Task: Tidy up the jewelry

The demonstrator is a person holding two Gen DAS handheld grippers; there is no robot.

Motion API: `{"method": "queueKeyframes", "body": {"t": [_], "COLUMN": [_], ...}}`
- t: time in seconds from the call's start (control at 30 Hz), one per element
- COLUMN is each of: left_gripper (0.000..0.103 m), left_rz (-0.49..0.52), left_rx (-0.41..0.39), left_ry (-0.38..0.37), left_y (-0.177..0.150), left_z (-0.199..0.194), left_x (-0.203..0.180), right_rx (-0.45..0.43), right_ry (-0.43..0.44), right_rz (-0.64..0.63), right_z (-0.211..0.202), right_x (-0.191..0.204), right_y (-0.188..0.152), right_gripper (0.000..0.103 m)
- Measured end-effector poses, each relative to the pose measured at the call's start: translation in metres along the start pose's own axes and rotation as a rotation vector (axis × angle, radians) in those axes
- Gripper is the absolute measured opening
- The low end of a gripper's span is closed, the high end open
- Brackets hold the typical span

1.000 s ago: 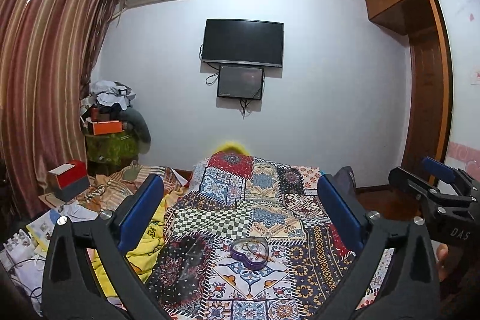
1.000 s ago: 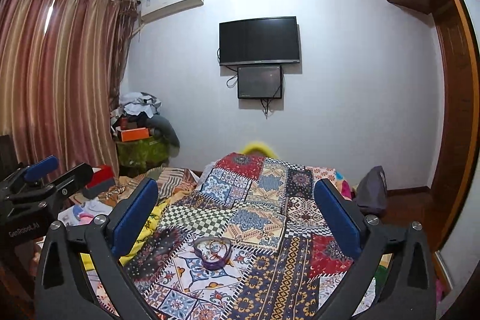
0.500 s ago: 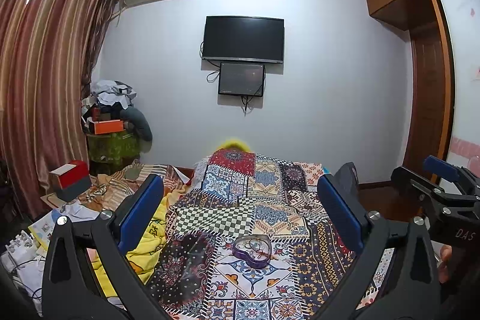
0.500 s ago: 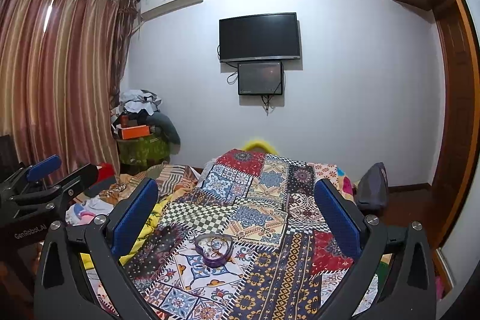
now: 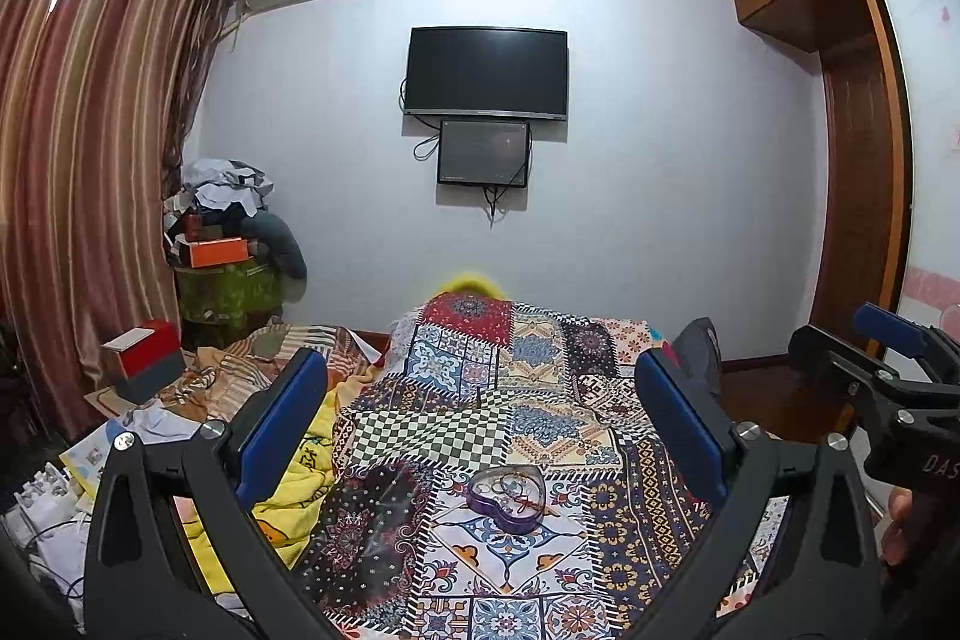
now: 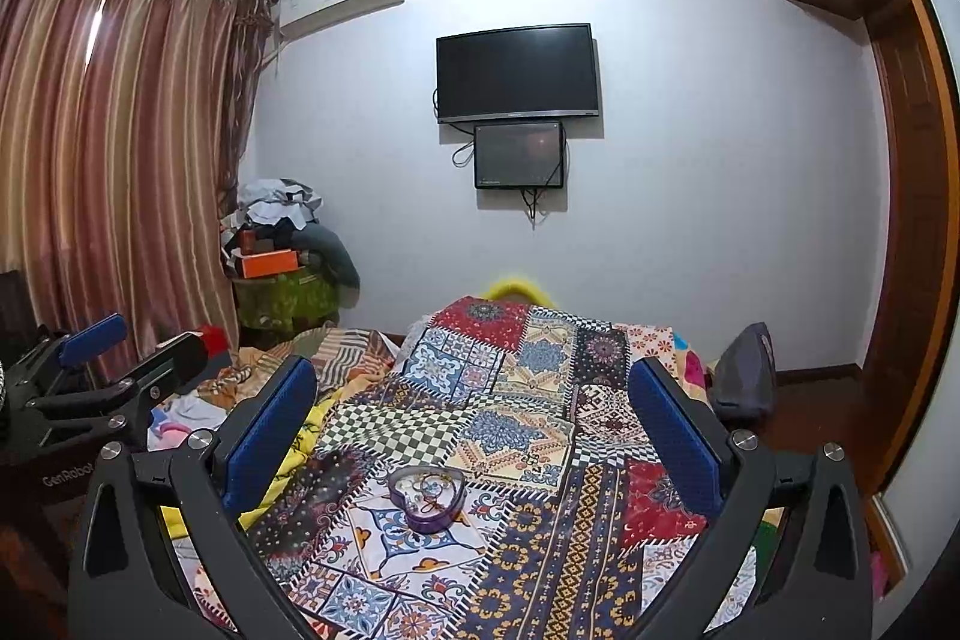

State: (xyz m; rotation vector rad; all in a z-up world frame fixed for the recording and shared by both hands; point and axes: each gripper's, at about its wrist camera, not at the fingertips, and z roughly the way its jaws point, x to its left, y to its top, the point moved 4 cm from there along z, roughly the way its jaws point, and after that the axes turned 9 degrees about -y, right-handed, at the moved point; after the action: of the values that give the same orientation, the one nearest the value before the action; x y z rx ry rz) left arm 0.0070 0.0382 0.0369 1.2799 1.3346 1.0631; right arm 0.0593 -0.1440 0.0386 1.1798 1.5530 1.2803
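The left gripper [image 5: 480,418] stands with its jaws spread wide and nothing between them; the right gripper [image 6: 471,418] is likewise wide and empty; both hang above the bed, clear of the cloth. The heart-shaped purple box [image 5: 507,497] lies open on the patchwork bedspread [image 5: 540,400], at about six o'clock below the left gripper's gap; in the right wrist view the same box [image 6: 426,497] sits toward seven o'clock, with thin pieces of jewelry [image 6: 429,490] tangled inside, too small to sort out. Over the last second the box has slid slightly lower in the left view while the jaws kept their spread; I judge the approach is barely begun and no piece has been taken. The spread around the box is bare; the bed's edge falls away at three o'clock, and yellow bedding [image 5: 294,490] crowds nine o'clock.
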Motion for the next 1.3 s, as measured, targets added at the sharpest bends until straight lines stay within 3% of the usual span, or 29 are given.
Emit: {"method": "queueKeyframes", "body": {"t": [1.3], "left_gripper": [0.103], "left_rz": [-0.005], "left_rx": [0.035], "left_ry": [-0.057], "left_y": [-0.004], "left_z": [0.013], "left_x": [-0.003], "right_rx": [0.014], "right_ry": [-0.020], "right_rz": [0.017], "right_z": [-0.001], "right_x": [-0.004], "right_y": [0.002], "right_gripper": [0.103]}}
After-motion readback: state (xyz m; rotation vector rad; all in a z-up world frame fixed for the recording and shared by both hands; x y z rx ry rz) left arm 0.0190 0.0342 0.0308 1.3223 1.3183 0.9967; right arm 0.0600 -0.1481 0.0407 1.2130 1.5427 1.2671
